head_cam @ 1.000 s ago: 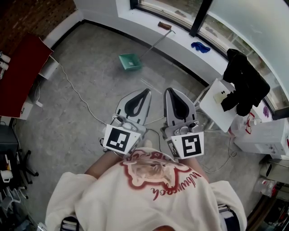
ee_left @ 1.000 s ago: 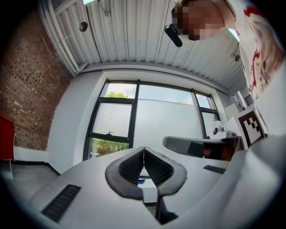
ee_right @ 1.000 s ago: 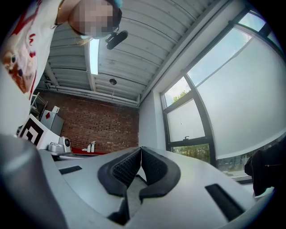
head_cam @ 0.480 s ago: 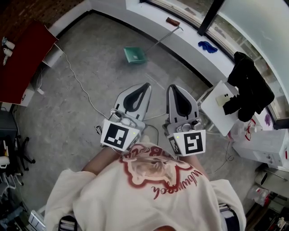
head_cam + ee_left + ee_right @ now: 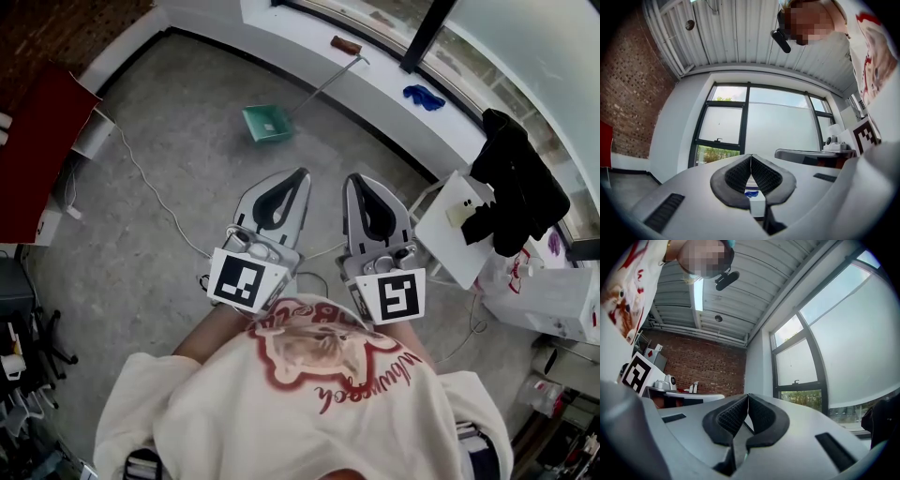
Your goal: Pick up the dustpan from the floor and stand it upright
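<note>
Dustpan far off, both grippers empty.
The green dustpan lies on the floor, well beyond the left gripper and right gripper. Its thin handle seems to reach the white ledge. Both pairs of fingers are clenched on nothing, and neither gripper view catches the dustpan.

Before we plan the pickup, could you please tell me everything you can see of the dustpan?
The dustpan has a teal-green, plastic-looking tray and a long, thin, pale handle. The tray rests on the grey floor. Its handle slants up to the white ledge, where the tip seems to lean. Nothing else touches it.
</note>
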